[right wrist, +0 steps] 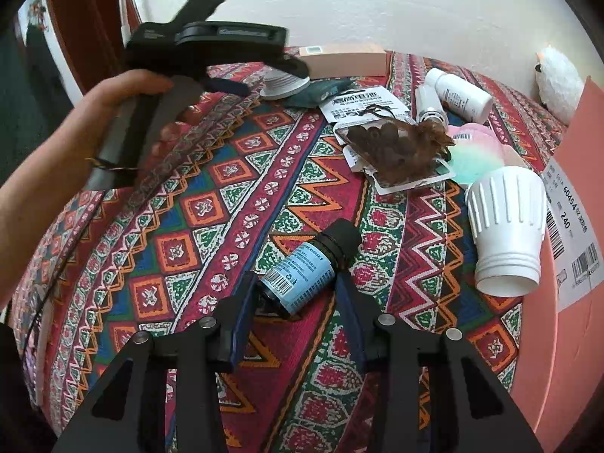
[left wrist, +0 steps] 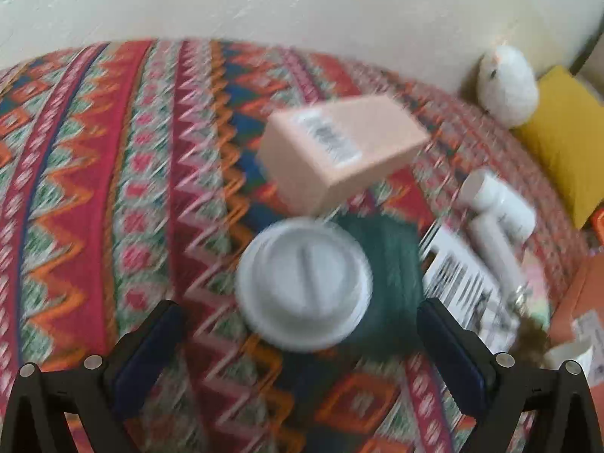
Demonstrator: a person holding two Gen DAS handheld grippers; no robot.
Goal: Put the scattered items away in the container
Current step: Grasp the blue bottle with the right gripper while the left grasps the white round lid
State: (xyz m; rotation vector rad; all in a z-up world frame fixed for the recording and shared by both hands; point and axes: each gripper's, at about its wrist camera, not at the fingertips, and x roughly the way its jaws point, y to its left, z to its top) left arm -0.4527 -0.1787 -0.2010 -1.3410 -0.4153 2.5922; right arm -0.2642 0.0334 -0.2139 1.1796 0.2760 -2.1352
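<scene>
A small dark bottle with a blue label [right wrist: 305, 268] lies on the patterned cloth [right wrist: 196, 204], and my right gripper [right wrist: 296, 294] stands open with one finger on each side of it. In the blurred left wrist view, my left gripper [left wrist: 302, 339] is open just short of a round white lid [left wrist: 304, 283] that rests on a dark green item [left wrist: 392, 260]. The right wrist view shows a hand holding the left gripper [right wrist: 264, 75] over that white lid [right wrist: 283, 85]. The salmon cardboard box [right wrist: 566, 302] stands at the right edge.
A peach carton [left wrist: 339, 151] lies behind the lid. Right of it are white bottles [right wrist: 460, 92], a barcode packet [right wrist: 362, 104], a packet of brown beads [right wrist: 392, 147], a pastel item [right wrist: 479, 147] and a ribbed white cup [right wrist: 506, 226]. A white plush bird [right wrist: 558, 79] leans on the wall.
</scene>
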